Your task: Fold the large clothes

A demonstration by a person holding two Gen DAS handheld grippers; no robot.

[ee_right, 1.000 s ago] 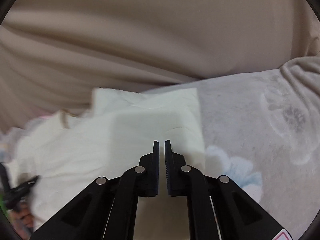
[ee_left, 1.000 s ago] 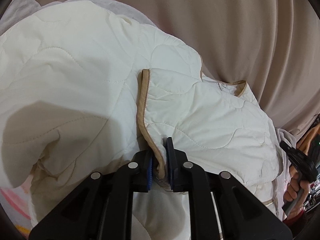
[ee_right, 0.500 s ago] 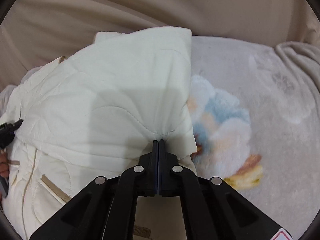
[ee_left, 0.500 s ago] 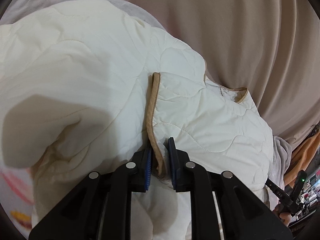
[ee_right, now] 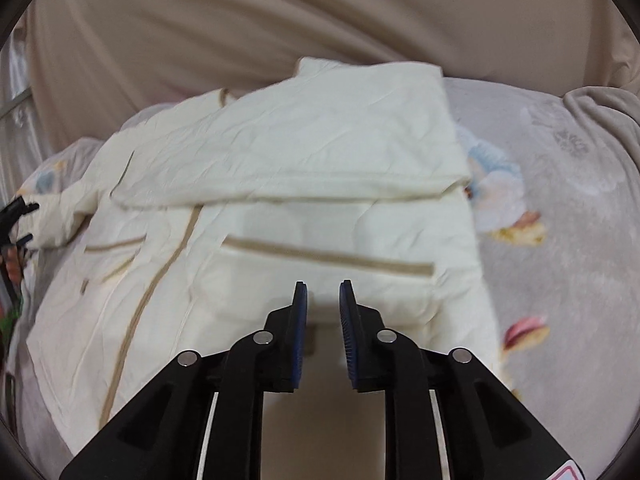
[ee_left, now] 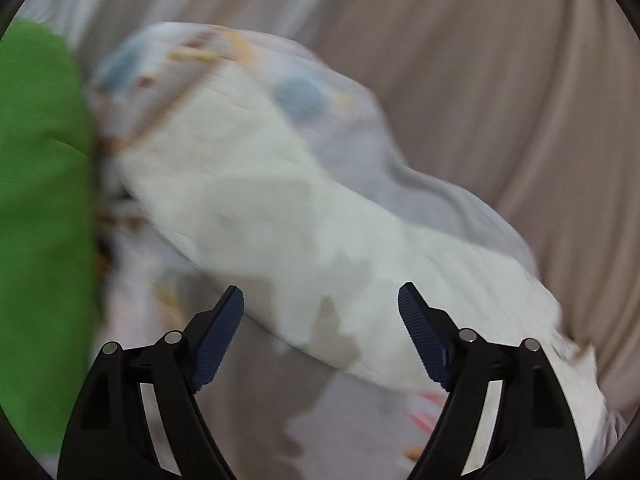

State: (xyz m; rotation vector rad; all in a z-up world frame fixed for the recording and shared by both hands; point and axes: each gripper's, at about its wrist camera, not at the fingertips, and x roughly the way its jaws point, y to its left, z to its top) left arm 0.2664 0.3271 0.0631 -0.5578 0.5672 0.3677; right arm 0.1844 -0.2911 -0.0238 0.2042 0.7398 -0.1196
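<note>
Both tools gape, left tool (ee_left: 320, 312) wider; only right tool (ee_right: 323, 300) (sharper view) shows jacket (ee_right: 280, 208) trim.

Beige drapes behind a flowered grey blanket

From my feed, a beige curtain (ee_right: 280, 20) hangs in soft folds across the whole back. Below it spreads a grey fleecy blanket (ee_right: 568, 216) printed with pale flowers. A green cloth (ee_left: 40, 220), blurred, fills the left edge of the left wrist view.
</note>
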